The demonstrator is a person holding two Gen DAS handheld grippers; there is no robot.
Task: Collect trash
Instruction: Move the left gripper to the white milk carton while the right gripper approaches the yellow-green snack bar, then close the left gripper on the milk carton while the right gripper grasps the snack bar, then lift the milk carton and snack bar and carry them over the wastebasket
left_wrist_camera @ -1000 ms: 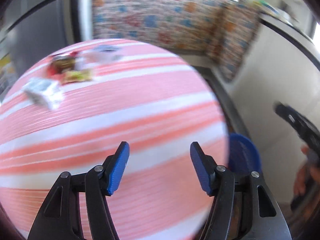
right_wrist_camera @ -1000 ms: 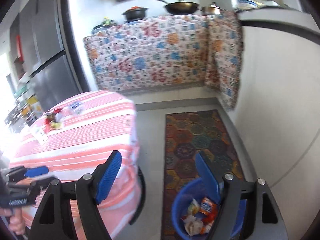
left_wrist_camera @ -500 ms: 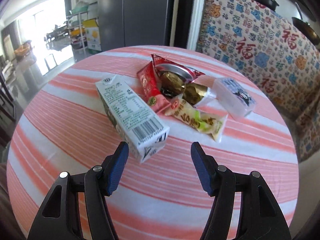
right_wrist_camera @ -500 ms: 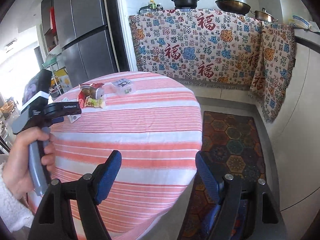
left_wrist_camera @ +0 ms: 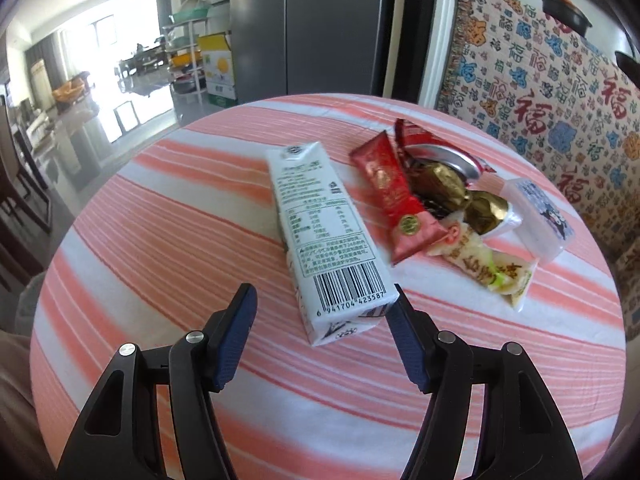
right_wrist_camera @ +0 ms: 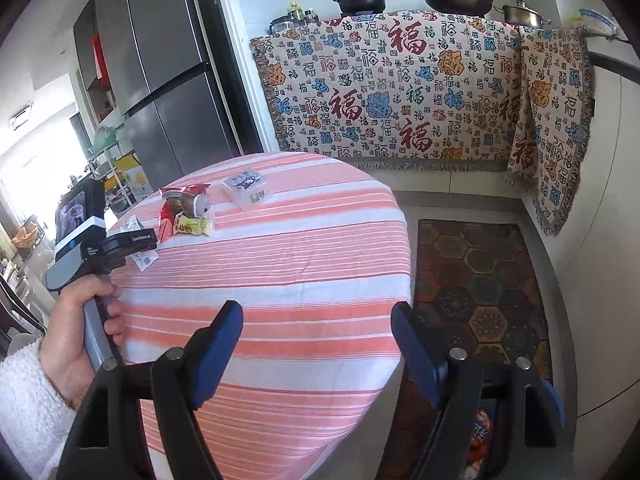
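Left wrist view: I see the milk carton (left_wrist_camera: pixel 328 236) lying flat on the striped table (left_wrist_camera: pixel 168 240), its barcode end between my left gripper (left_wrist_camera: pixel 322 332) fingers.
Left jaws: released; the right pad looks just beside the carton's corner, the left pad apart from it.
Beyond the carton: red wrapper (left_wrist_camera: pixel 396 204), gold foil (left_wrist_camera: pixel 460 196), pale snack packet (left_wrist_camera: pixel 484 264), clear lidded box (left_wrist_camera: pixel 536 216).
Hard to make out: carton print is blurred.
Right jaws: right gripper (right_wrist_camera: pixel 316 332) released, nothing between them, over the table edge.
Cut off: blue bin (right_wrist_camera: pixel 556 400) mostly hidden behind my right finger.
Left hand (right_wrist_camera: pixel 80 328): gripping the handle, hiding most of the carton.
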